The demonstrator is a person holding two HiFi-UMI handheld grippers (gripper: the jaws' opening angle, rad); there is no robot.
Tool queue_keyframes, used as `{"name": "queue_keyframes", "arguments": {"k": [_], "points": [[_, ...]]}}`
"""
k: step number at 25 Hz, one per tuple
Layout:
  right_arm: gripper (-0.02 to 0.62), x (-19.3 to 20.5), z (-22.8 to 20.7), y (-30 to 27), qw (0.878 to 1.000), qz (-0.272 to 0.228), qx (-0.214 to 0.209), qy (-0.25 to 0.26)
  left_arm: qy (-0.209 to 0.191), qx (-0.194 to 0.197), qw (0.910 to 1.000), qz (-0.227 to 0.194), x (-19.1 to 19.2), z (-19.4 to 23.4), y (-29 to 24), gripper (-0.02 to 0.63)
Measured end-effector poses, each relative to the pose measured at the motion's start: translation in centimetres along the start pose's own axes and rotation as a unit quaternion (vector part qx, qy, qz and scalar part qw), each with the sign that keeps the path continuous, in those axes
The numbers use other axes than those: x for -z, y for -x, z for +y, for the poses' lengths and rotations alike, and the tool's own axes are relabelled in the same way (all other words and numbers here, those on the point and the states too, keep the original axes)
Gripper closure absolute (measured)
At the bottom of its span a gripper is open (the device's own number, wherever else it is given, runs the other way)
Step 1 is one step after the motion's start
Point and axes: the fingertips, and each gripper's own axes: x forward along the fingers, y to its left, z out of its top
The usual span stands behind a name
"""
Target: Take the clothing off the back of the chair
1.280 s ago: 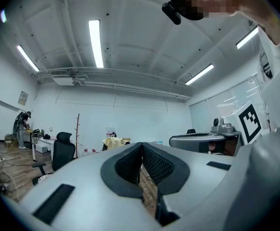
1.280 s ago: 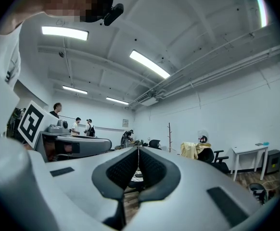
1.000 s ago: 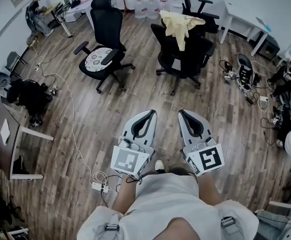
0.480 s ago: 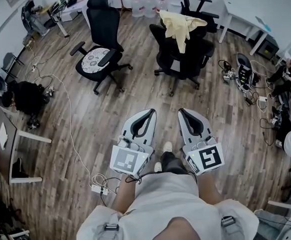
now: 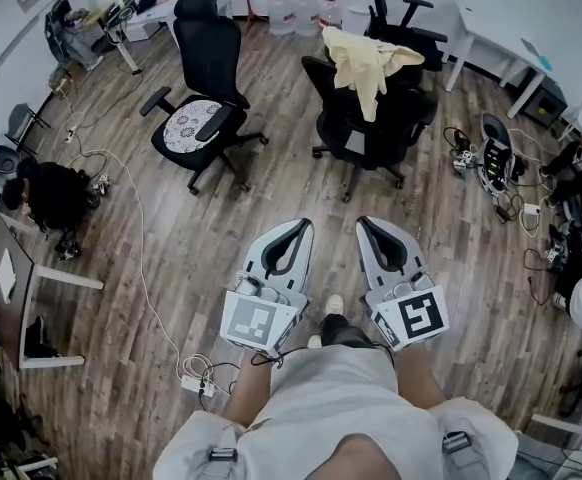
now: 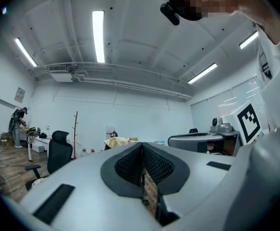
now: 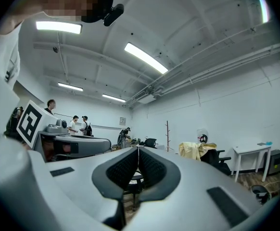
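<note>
A pale yellow garment (image 5: 368,62) hangs over the back of a black office chair (image 5: 369,128) ahead and a little to the right in the head view. It shows far off in the left gripper view (image 6: 118,142) and the right gripper view (image 7: 196,150). My left gripper (image 5: 302,225) and right gripper (image 5: 365,224) are held side by side, level, over the wooden floor, well short of that chair. Both are shut with nothing between the jaws.
A second black chair (image 5: 203,108) with a patterned seat stands at the left. White tables (image 5: 492,43) line the far wall, with water bottles (image 5: 293,4) beside them. Cables and a power strip (image 5: 197,384) lie on the floor at the left, gear (image 5: 495,153) at the right. People stand and sit around the room's edges.
Both grippers and the person have moved forward across the floor towards the chair with the garment, which now sits slightly lower and nearer in the head view. The jaws stay shut.
</note>
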Motion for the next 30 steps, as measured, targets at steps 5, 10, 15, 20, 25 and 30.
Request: {"name": "queue_keyframes", "arguments": {"k": [5,10,15,20,25,30], "points": [[0.574,0.2,-2.5,-2.6,1.0,-0.003,-0.007,-0.001,0.002,-0.005,1.0,0.002,0.2,1.5,-3.3,0.588],[0.574,0.5,-4.9,-4.8,1.0,-0.001,-0.012,-0.004,-0.001,-0.008,0.9999,0.007,0.4,2.5,-6.4,0.588],[0.574,0.6,-7.4,-6.6,1.0,-0.003,-0.018,-0.007,-0.003,-0.013,0.9999,0.011,0.2,3.5,-9.3,0.588],[0.574,0.2,-8.8,-8.1,1.0,-0.005,-0.027,-0.008,-0.002,-0.021,0.9997,0.01,-0.1,4.4,-11.0,0.588],[0.574,0.1,-10.1,-9.2,0.999,-0.005,-0.03,-0.008,0.0,-0.023,0.9997,0.011,-0.2,5.0,-12.6,0.588],[0.574,0.1,-11.1,-10.2,1.0,-0.005,-0.024,-0.009,0.0,-0.017,0.9998,0.01,-0.4,5.7,-13.8,0.588]]}}
